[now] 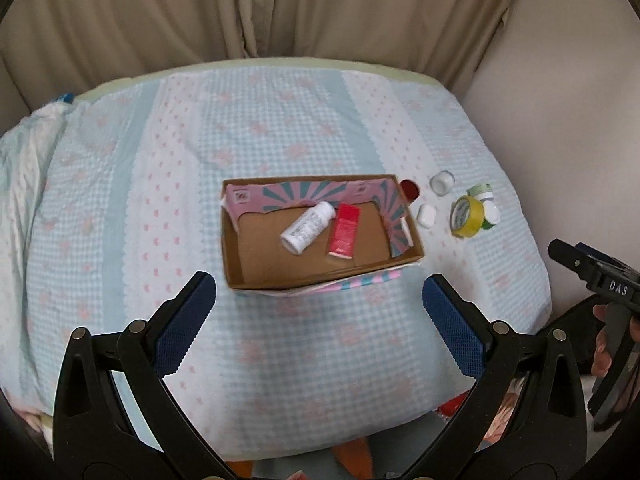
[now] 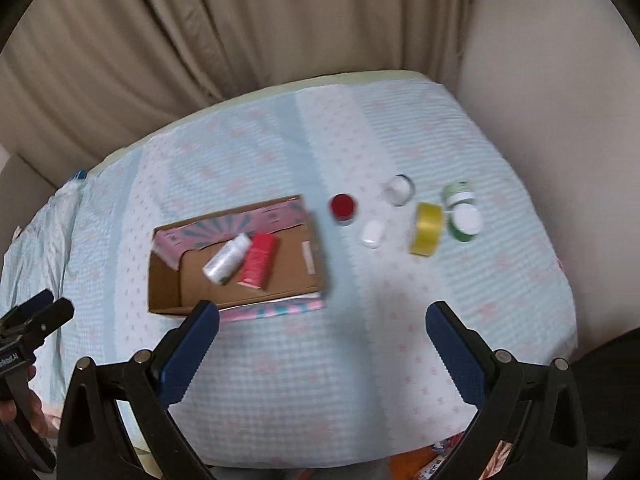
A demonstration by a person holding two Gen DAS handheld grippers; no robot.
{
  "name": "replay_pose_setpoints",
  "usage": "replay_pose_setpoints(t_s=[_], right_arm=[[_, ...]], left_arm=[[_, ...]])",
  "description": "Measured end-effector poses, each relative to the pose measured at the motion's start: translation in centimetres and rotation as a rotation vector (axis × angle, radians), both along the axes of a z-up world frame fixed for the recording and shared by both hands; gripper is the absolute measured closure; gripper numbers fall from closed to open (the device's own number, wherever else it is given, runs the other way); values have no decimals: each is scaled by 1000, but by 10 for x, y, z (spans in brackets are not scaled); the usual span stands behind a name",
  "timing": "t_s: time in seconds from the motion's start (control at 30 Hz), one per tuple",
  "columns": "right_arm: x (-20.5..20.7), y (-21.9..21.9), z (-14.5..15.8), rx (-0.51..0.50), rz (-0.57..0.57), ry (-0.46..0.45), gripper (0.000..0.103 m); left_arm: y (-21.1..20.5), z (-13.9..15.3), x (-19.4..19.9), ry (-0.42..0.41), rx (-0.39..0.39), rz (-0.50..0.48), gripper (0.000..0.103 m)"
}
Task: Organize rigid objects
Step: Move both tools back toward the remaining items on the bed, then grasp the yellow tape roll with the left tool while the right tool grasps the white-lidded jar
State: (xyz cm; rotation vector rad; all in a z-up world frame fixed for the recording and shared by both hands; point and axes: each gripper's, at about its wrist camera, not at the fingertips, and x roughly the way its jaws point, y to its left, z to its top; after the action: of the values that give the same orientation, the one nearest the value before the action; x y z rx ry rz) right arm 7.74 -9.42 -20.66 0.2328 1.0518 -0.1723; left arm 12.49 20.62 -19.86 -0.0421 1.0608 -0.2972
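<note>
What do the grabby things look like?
Both the left tool and the right tool are black plastic, each with two fingers lined in bumpy dark blue padding, with silver rivets. White letters reading DAS mark the right tool's side. No cables or sleeves show.

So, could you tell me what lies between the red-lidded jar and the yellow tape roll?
A small white case lies between the red-lidded jar and the yellow tape roll, clearest in the right wrist view.

Both wrist cameras look forward and down from above the near edge of the checked bedcover (image 1: 280,128), at moderate range, facing the beige curtain (image 2: 240,40). The left view centres on the cardboard box (image 1: 256,276). The right view sits further right. Both share box, bedcover and yellow tape roll (image 2: 427,229).
</note>
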Motion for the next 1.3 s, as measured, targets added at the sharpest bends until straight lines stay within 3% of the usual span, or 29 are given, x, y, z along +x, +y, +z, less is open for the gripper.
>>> replay_pose_setpoints(t_s=[0.2,0.5,0.7,0.97,1.3], right_arm=[[-12,-74,5,-4,-19,-38,0],[4,-189,-16,-4,90,-42,0],[28,-234,-48,-18,136,-3,0],[49,-268,-106,33,104,75,0],[86,-286,-162,66,65,151,0]], left_arm=[[-58,11,-16,-37,-32,37,0],[-195,-3,-27,-24,-52,75,0],[-275,-29,-23,32,-93,68,0],[-352,-83,-11,61,-6,-73,0],[-404,-155,36,81,76,-191,3]])
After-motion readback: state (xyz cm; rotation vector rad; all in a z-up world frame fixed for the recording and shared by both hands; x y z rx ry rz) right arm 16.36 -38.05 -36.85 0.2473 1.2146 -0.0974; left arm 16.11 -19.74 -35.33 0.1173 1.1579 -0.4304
